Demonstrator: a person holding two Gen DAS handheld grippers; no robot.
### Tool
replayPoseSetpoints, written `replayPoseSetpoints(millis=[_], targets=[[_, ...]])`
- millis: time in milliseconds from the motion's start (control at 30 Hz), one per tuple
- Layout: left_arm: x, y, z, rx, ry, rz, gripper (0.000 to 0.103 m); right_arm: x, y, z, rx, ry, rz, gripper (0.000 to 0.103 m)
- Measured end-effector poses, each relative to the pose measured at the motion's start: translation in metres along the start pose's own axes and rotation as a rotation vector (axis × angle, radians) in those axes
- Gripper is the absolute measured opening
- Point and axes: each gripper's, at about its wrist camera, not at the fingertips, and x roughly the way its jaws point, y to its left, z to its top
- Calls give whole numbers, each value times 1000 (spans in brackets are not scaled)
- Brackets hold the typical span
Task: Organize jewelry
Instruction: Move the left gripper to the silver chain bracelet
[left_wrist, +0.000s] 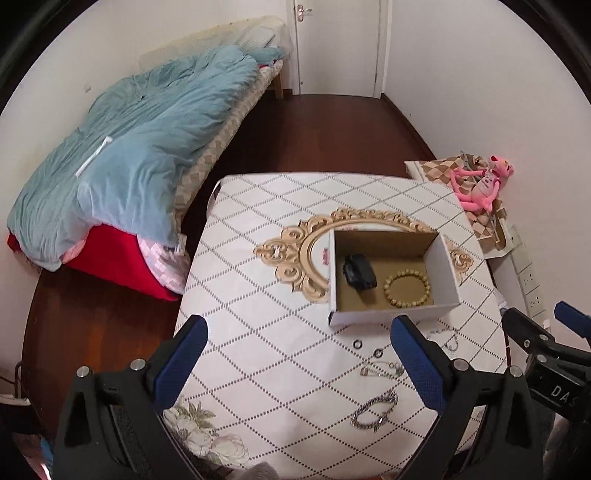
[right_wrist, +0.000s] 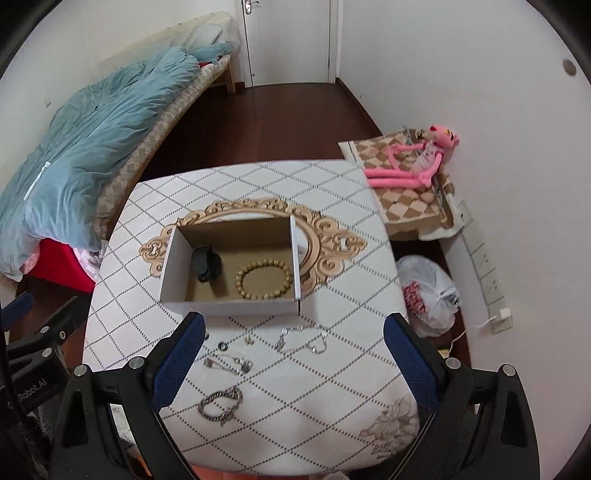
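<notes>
Right wrist view: the blue-padded right gripper (right_wrist: 291, 343) is held wide and empty above thin silver chains (right_wrist: 301, 338) lying before the white cardboard box (right_wrist: 229, 308); the left gripper (left_wrist: 299, 350) is likewise spread. Fine, neighbouring chains could be snagged together or slip from the pads (right_wrist: 177, 360), and the light box could be nudged.

Left wrist view: we look down from above the near-left edge of the white diamond-patterned table (left_wrist: 280, 354), facing the door.
Right wrist view: same height, near-right edge.
Shared: we see the open white cardboard box (left_wrist: 448, 269) (right_wrist: 171, 266).
</notes>
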Motion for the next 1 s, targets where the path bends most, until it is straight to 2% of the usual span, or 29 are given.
replayPoseSetpoints(millis=[200, 333, 400, 467, 600, 633, 800, 833, 933, 1000], targets=[[25, -4, -37, 14, 81, 9, 101, 28, -12, -39, 43, 93, 0, 98], [55, -15, -67, 53, 163, -23, 100, 54, -27, -66, 88, 181, 7, 98], [70, -21, -81, 68, 207, -51, 100, 66, -37, -81, 121, 213, 13, 89], [84, -27, -92, 69, 256, -93, 100, 76, -47, -93, 150, 242, 13, 85], [104, -43, -108, 91, 303, -147, 97, 85, -58, -106, 185, 262, 13, 84], [107, -45, -110, 93, 311, -153, 94, 87, -60, -107, 189, 264, 13, 84], [118, -58, -119, 119, 340, -169, 93, 91, -65, -110, 204, 266, 13, 84], [118, -59, -120, 119, 342, -173, 92, 92, -65, -110, 204, 266, 12, 84], [119, -64, -122, 127, 351, -190, 68, 96, -66, -109, 210, 272, 12, 84], [119, -64, -123, 118, 342, -203, 62, 99, -66, -110, 215, 277, 15, 84]])
